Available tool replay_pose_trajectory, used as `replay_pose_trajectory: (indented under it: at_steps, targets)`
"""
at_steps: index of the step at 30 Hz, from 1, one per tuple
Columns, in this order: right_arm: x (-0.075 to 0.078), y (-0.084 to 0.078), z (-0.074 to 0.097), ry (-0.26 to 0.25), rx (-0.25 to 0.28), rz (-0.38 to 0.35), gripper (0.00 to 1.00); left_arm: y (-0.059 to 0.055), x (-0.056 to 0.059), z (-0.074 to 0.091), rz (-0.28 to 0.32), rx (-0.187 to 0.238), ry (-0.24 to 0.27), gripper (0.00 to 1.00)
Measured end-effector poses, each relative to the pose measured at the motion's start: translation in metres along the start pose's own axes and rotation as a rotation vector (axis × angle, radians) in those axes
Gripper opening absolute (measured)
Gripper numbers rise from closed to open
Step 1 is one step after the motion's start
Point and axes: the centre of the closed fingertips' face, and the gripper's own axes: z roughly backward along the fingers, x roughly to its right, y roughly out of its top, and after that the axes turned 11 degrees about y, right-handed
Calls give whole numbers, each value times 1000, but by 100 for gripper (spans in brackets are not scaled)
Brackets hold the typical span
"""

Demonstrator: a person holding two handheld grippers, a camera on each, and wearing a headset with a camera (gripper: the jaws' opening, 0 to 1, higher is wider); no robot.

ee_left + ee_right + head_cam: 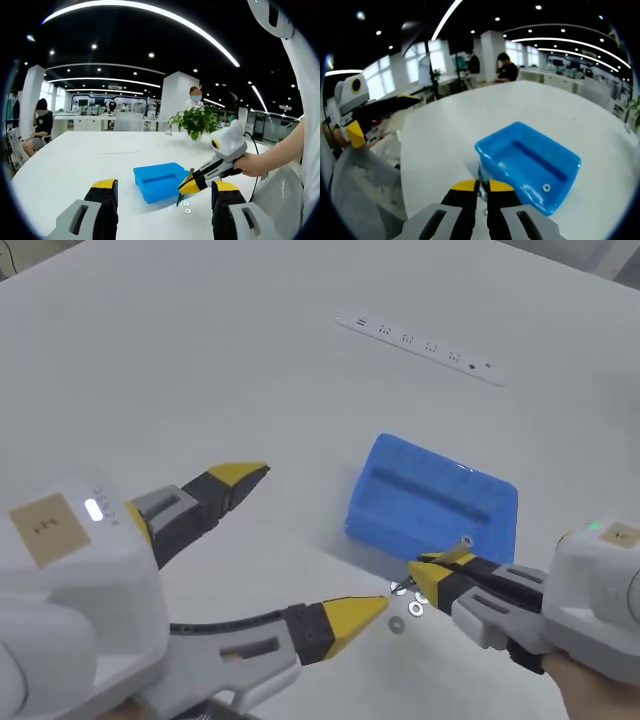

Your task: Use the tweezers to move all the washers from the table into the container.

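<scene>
So the right gripper (425, 578) is squeezed tight on the tweezers (179, 200), whose tips are down among the loose washers (412, 608) on the table (200, 370), just beside the blue container (430, 505) (a single washer (546, 187) lies inside it). Can't tell if the tips have one pinched. The left gripper (320, 538) is spread wide, well apart from them.

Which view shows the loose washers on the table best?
Head view: the washers lie clear beside the blue container. Left gripper view shows them tiny; the right gripper's own jaws mostly cover them in its view.

Most of tweezers (400, 588) hidden inside right tongs (423, 579)
</scene>
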Motion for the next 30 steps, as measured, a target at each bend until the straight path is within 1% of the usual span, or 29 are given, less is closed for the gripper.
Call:
replay_pose_trajectory:
  at_steps: [2, 3, 4, 7, 9, 11, 12, 13, 15, 16, 17, 18, 19, 20, 21, 23, 25, 26, 27, 29, 30]
  targets:
    - [-1, 0, -1, 4, -6, 7, 3, 0, 2, -1, -2, -1, -1, 77]
    - [-1, 0, -1, 3, -9, 11, 3, 1, 7, -3, -4, -2, -1, 77]
    - [-1, 0, -1, -1, -12, 21, 3, 2, 8, -4, -5, -3, -1, 77]
    - [-1, 1, -3, -3, -17, 33, 3, 2, 8, -4, -6, -5, -1, 76]
    - [-2, 2, -4, -6, -29, 64, 3, 1, 9, -4, -6, -8, -4, 76]
    - [-5, 2, -6, 8, -52, 121, 2, 1, 9, -4, -10, -10, -6, 76]
    - [-5, 2, -6, 5, -61, 150, 2, 1, 9, -4, -10, -11, -6, 76]
    - [-6, 2, -6, 4, -66, 160, 2, 1, 9, -4, -11, -10, -6, 76]
    - [-7, 3, -7, 32, -53, 110, 2, 1, 12, -5, -10, -13, -10, 76]
    - [-4, 3, -6, 29, -55, 110, 2, 1, 12, -5, -10, -12, -11, 76]
    - [-4, 2, -4, 41, -58, 91, 2, 2, 13, -5, -11, -12, -11, 76]
    - [-6, 5, -2, 57, -36, 61, 2, 2, 13, -5, -11, -13, -11, 76]
    - [-10, 12, 1, 93, 3, 31, 2, 2, 13, -5, -12, -16, -13, 76]
    - [-11, 17, 4, 110, 24, 10, 2, 2, 13, -5, -11, -16, -14, 76]
    - [-14, 23, 9, 138, 50, -9, 2, 2, 13, -5, -12, -16, -15, 76]
    - [-21, 28, 14, 208, 58, -43, 2, 1, 13, -5, -13, -17, -16, 76]
    - [-19, 35, 21, 207, 73, -30, 2, 1, 13, -5, -14, -19, -16, 76]
    - [-18, 41, 26, 214, 87, -39, 2, 2, 13, -5, -14, -16, -17, 76]
    - [-16, 45, 29, 211, 99, -47, 2, 2, 15, -5, -13, -17, -18, 76]
    - [-12, 54, 35, 195, 135, -54, 2, 1, 15, -6, -13, -24, -18, 76]
    - [-8, 62, 39, 185, 172, -72, 2, 2, 15, -6, -16, -22, -17, 76]
